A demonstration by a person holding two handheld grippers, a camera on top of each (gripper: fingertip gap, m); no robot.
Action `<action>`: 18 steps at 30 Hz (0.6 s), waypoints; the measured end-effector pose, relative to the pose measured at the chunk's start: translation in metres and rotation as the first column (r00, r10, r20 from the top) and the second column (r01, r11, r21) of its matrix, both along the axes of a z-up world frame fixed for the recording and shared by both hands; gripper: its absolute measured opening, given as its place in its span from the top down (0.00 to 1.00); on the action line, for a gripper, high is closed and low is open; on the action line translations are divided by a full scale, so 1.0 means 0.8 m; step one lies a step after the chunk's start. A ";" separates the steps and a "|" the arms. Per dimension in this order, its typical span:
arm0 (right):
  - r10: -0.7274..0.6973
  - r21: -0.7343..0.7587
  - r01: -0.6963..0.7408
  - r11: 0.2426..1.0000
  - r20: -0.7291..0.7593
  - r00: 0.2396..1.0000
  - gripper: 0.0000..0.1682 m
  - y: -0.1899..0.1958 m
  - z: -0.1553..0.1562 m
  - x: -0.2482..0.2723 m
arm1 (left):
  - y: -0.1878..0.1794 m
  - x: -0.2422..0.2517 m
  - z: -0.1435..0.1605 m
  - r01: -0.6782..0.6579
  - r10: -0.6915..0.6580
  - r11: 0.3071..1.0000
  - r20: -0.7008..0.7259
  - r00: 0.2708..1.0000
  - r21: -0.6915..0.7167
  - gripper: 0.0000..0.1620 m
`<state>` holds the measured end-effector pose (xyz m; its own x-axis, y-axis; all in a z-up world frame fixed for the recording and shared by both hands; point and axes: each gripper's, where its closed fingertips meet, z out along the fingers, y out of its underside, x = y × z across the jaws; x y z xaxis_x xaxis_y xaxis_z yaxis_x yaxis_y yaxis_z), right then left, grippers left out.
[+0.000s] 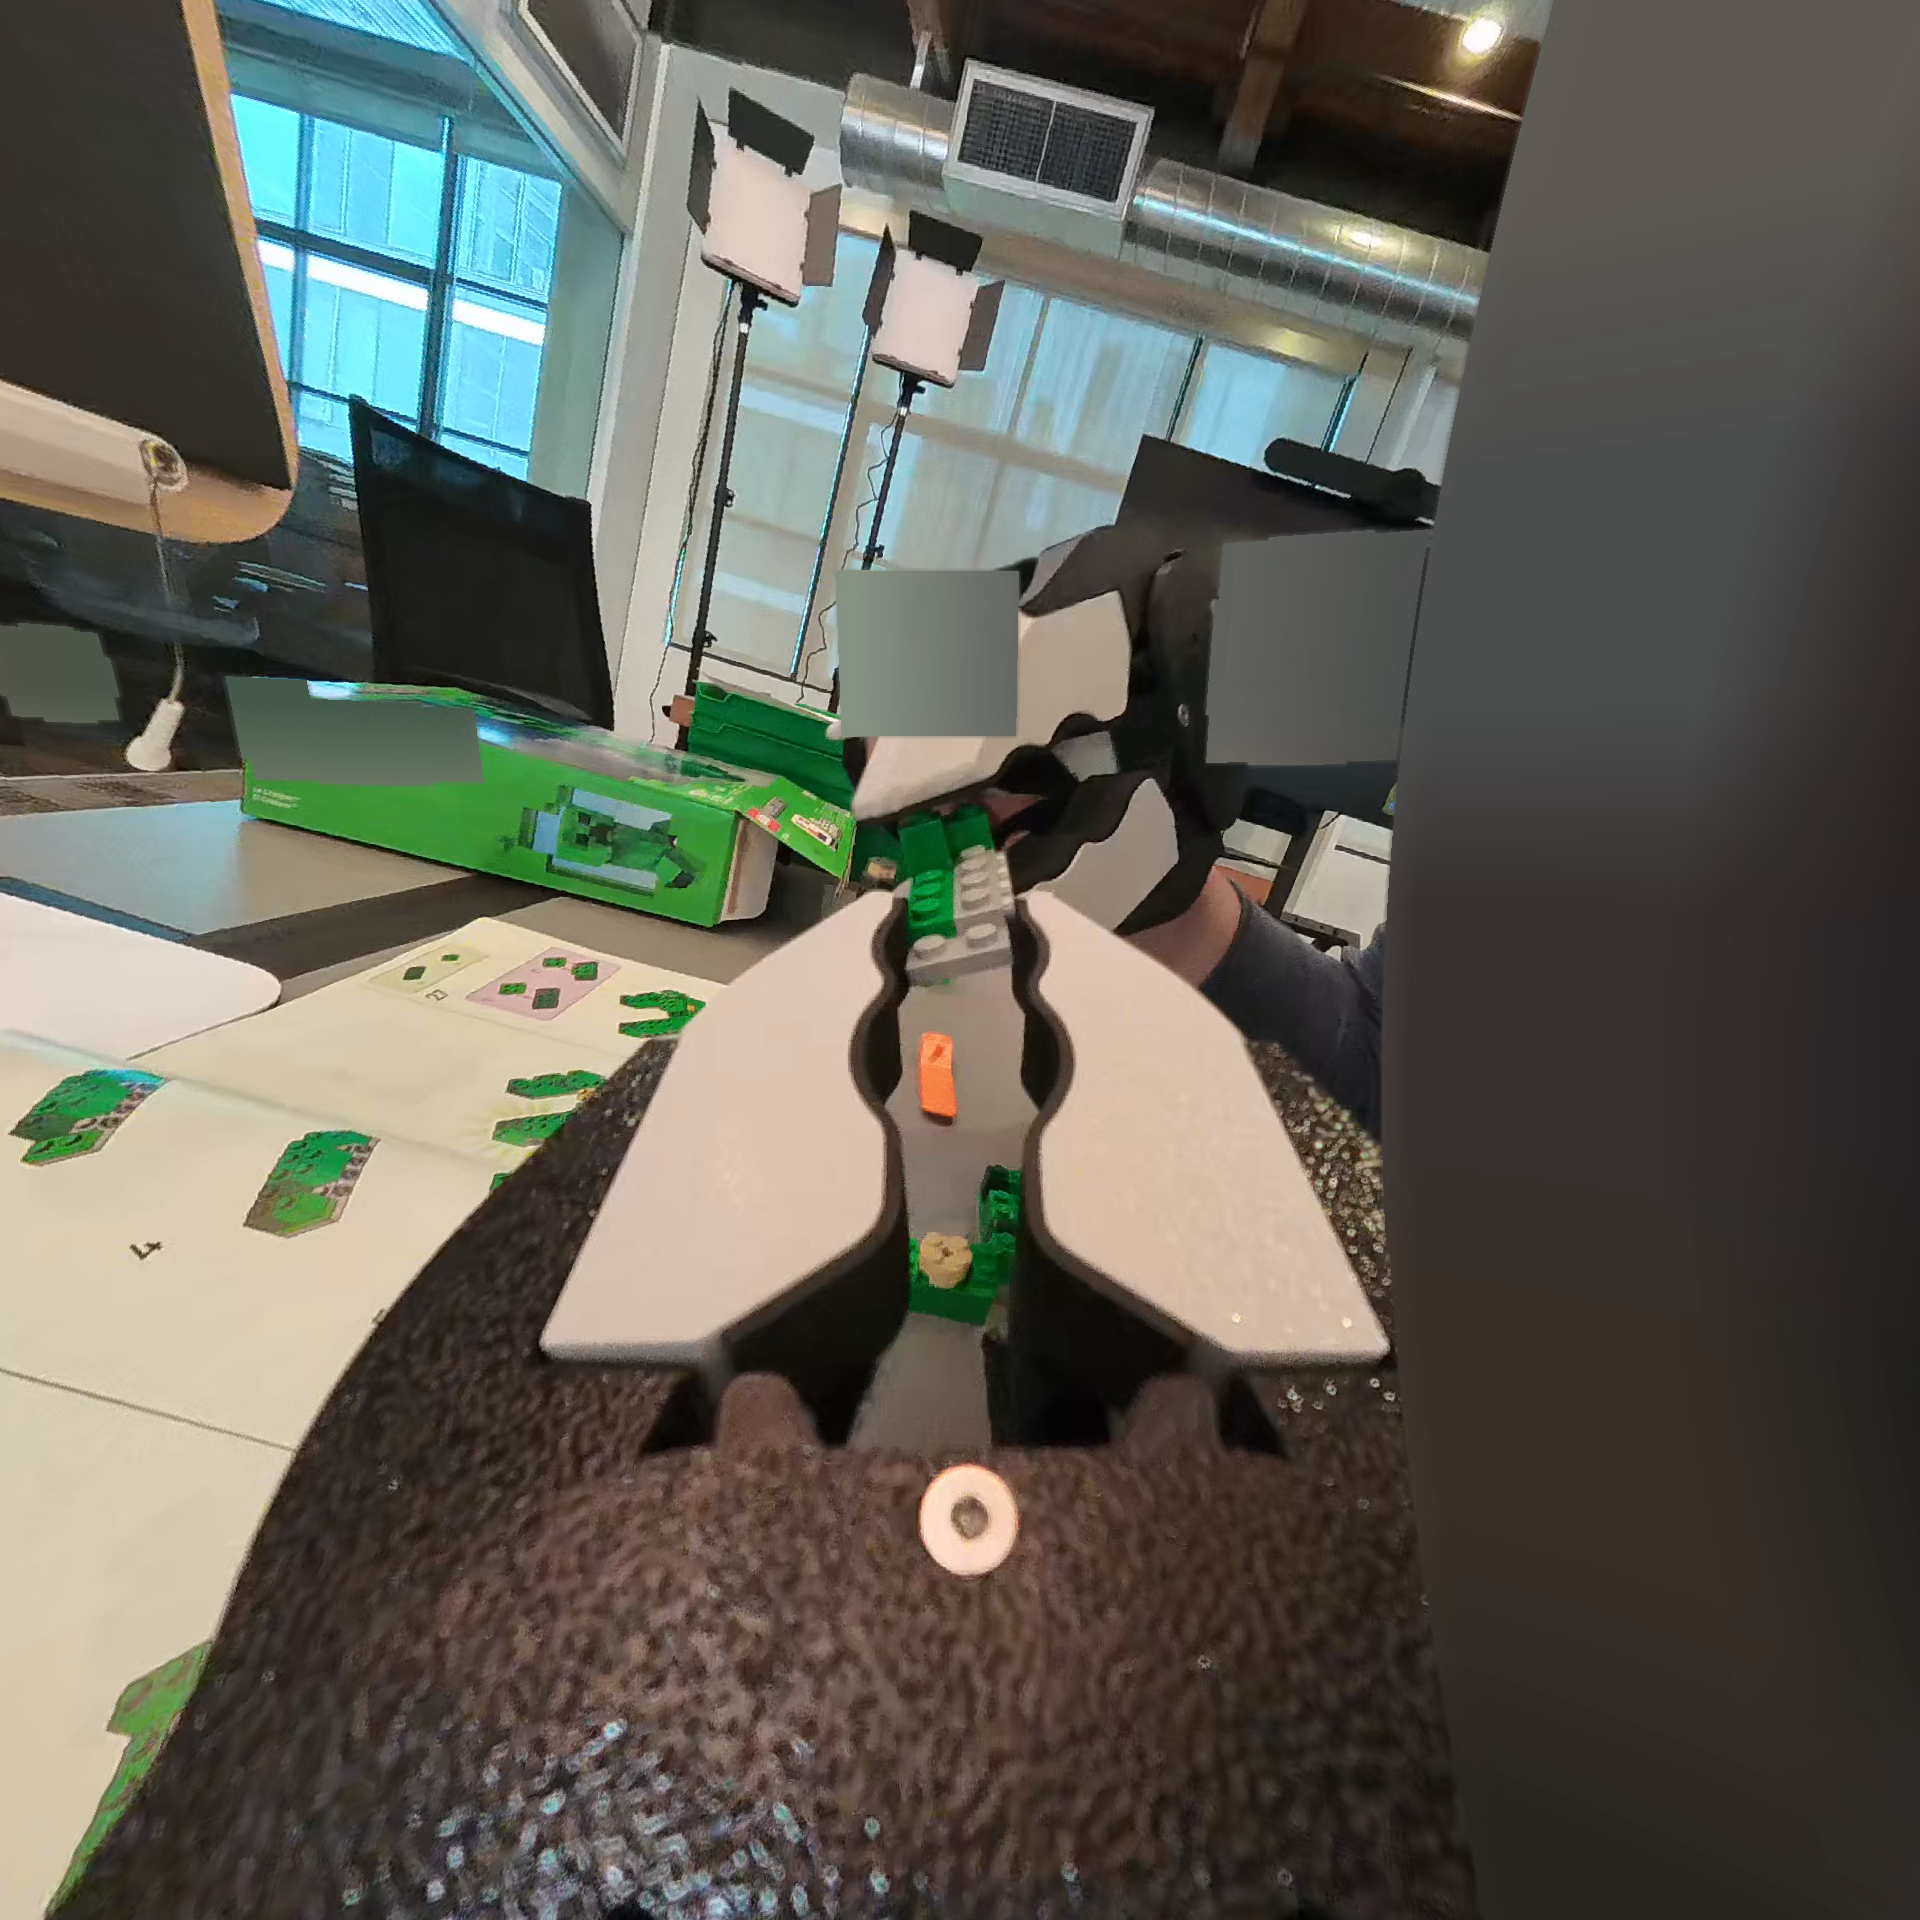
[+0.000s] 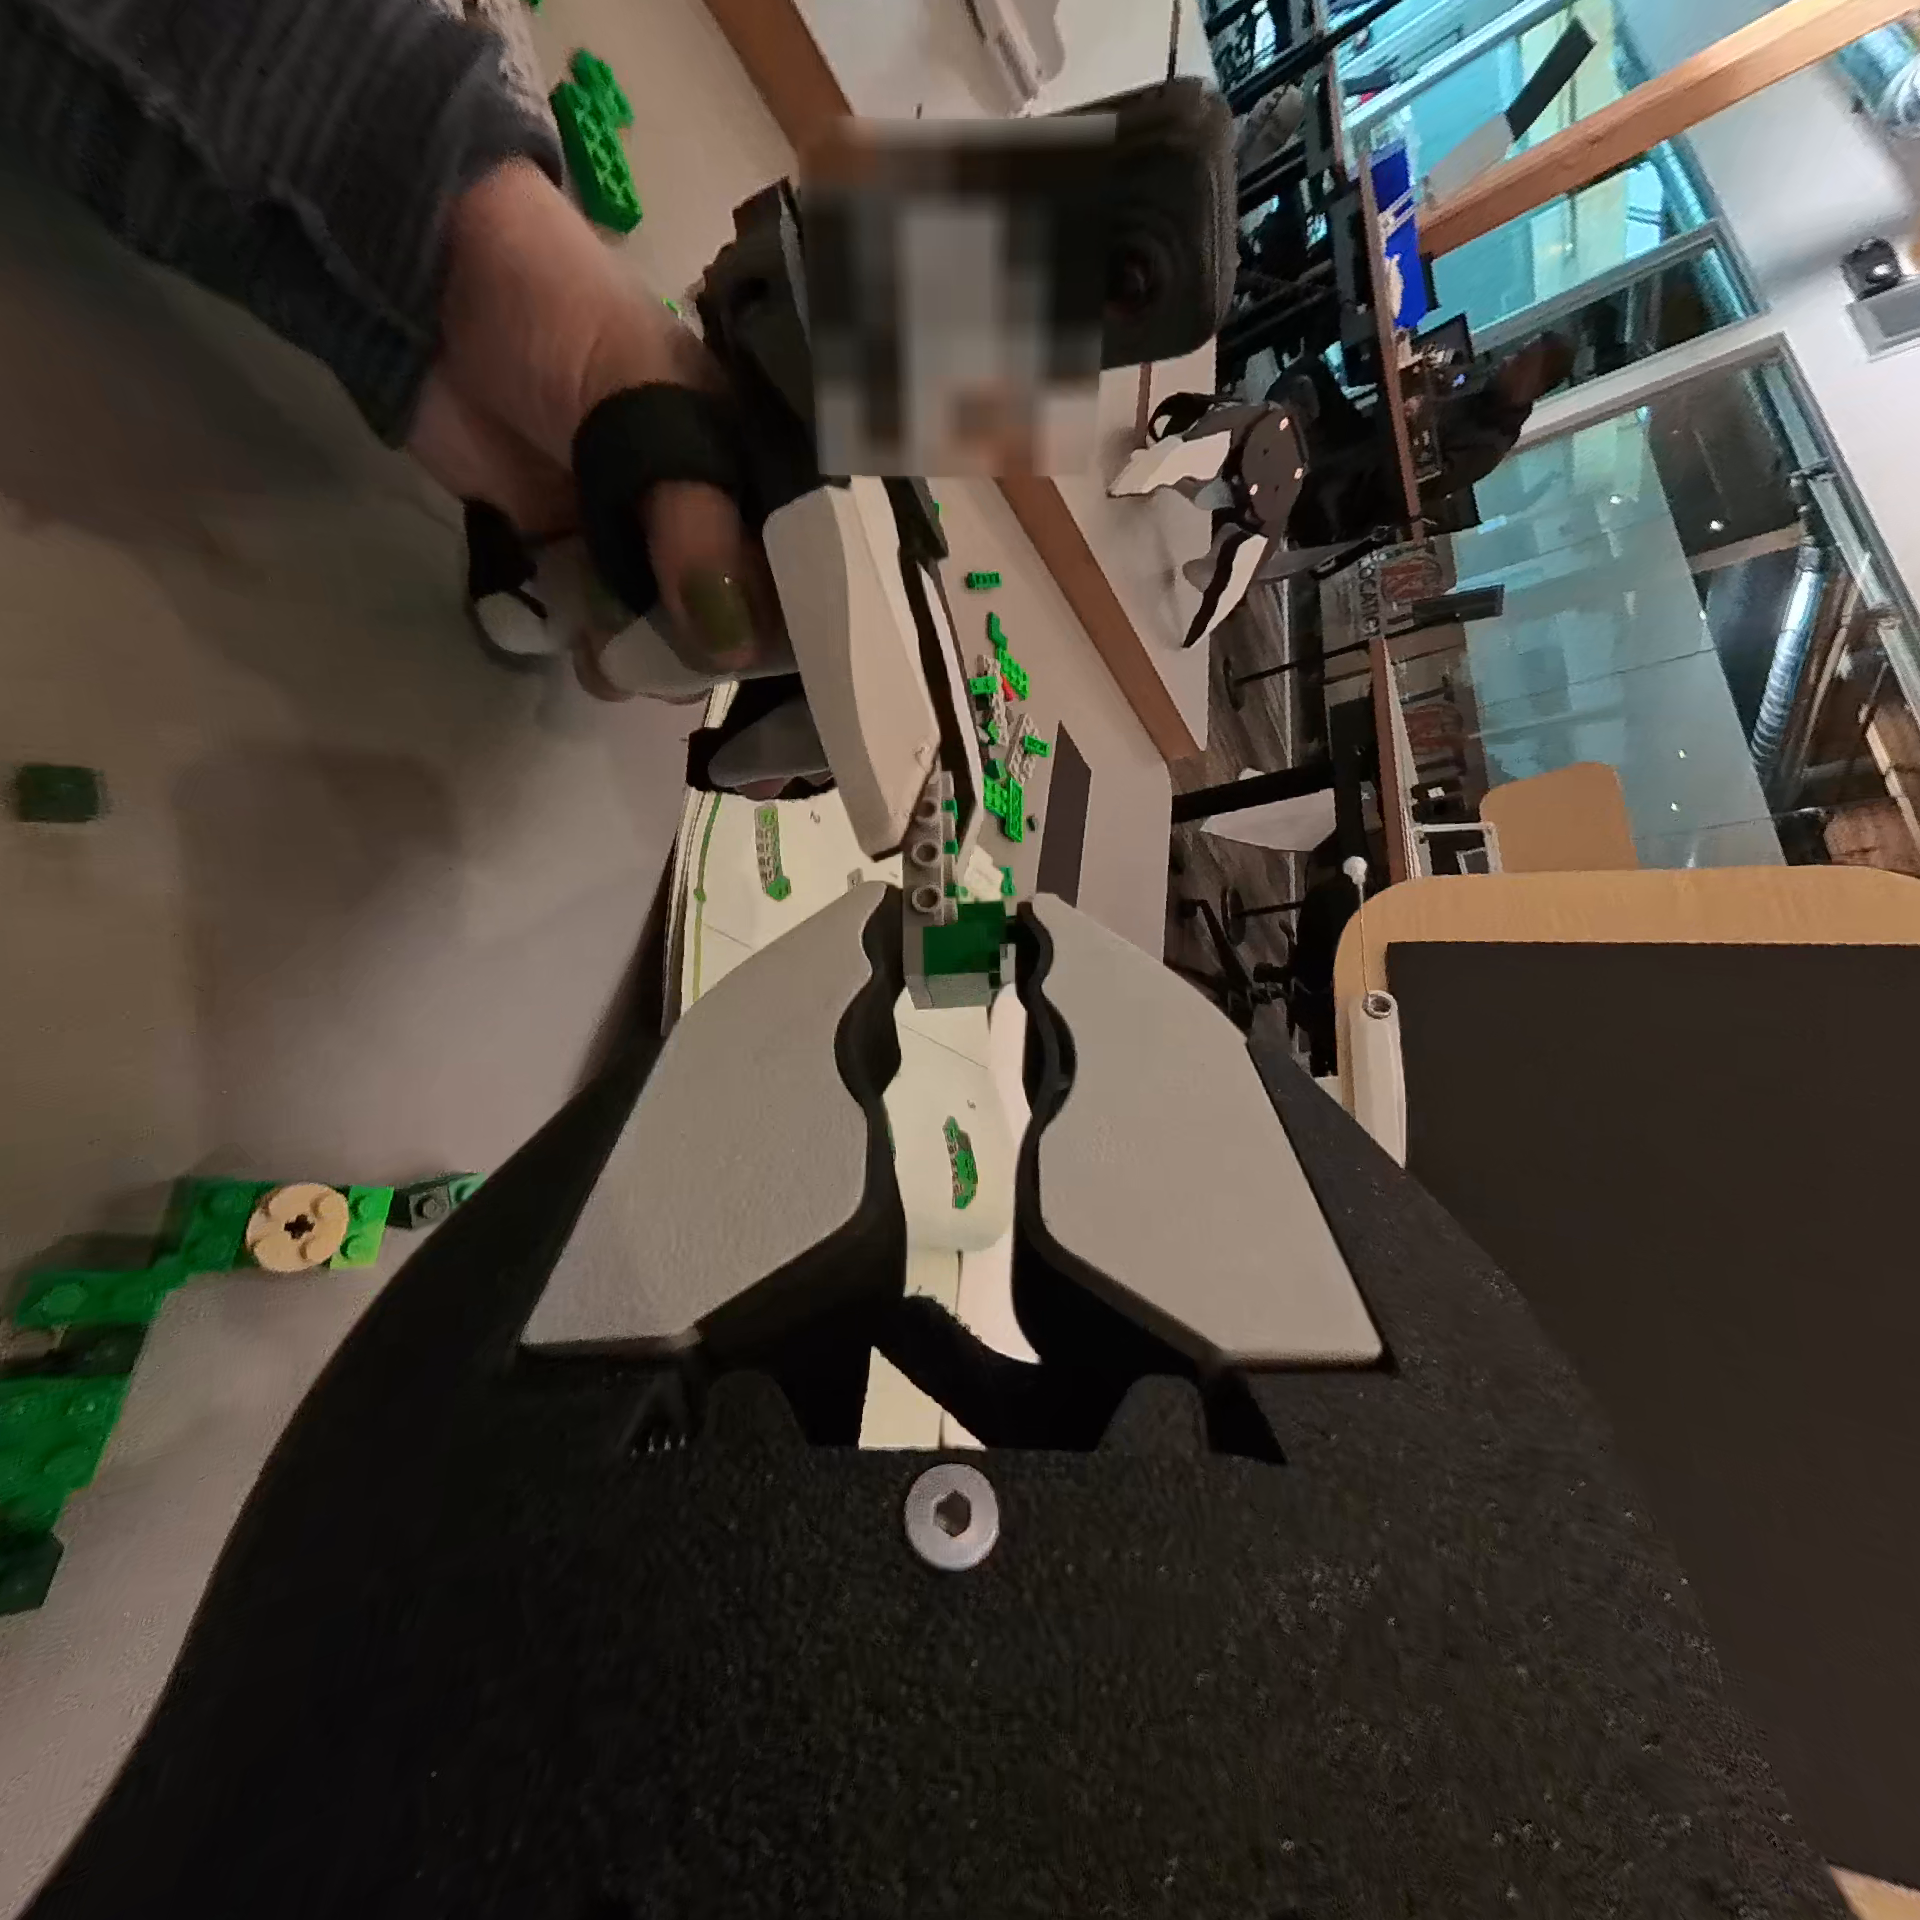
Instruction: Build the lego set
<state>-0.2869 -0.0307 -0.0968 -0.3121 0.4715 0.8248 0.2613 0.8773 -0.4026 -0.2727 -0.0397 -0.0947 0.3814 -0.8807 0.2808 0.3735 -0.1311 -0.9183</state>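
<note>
A small grey and green lego assembly (image 1: 964, 925) is held in the air between both grippers. My left gripper (image 1: 958, 902) is shut on its grey studded end. My right gripper (image 1: 992, 826) faces it from beyond and grips the green end. In the right wrist view my right gripper (image 2: 956, 912) is shut on the green and grey block (image 2: 961, 961). The left gripper (image 2: 935, 821), held by a hand, clamps the grey part with side holes just above it.
An open instruction booklet (image 1: 312, 1091) and a green box (image 1: 540, 821) lie to the left. An orange piece (image 1: 938, 1075) and green plates with a tan round piece (image 2: 301, 1226) lie on the table (image 2: 260, 935). Loose bricks (image 2: 1003, 727) are scattered farther off. A dark panel (image 1: 1662, 935) stands at the right.
</note>
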 end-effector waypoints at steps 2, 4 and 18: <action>-0.013 0.023 0.013 1.000 0.016 1.000 0.89 0.001 -0.001 0.001 | 0.000 0.001 -0.001 0.003 -0.003 1.000 -0.001 1.000 -0.005 0.89; -0.019 0.038 0.019 0.999 0.021 1.000 0.89 0.001 -0.002 0.001 | 0.000 0.001 -0.001 0.006 -0.006 1.000 0.000 1.000 -0.005 0.89; -0.046 -0.021 0.046 0.999 0.013 0.999 0.81 0.002 0.003 0.001 | 0.002 -0.018 0.008 -0.041 0.040 0.999 0.062 0.997 0.020 0.89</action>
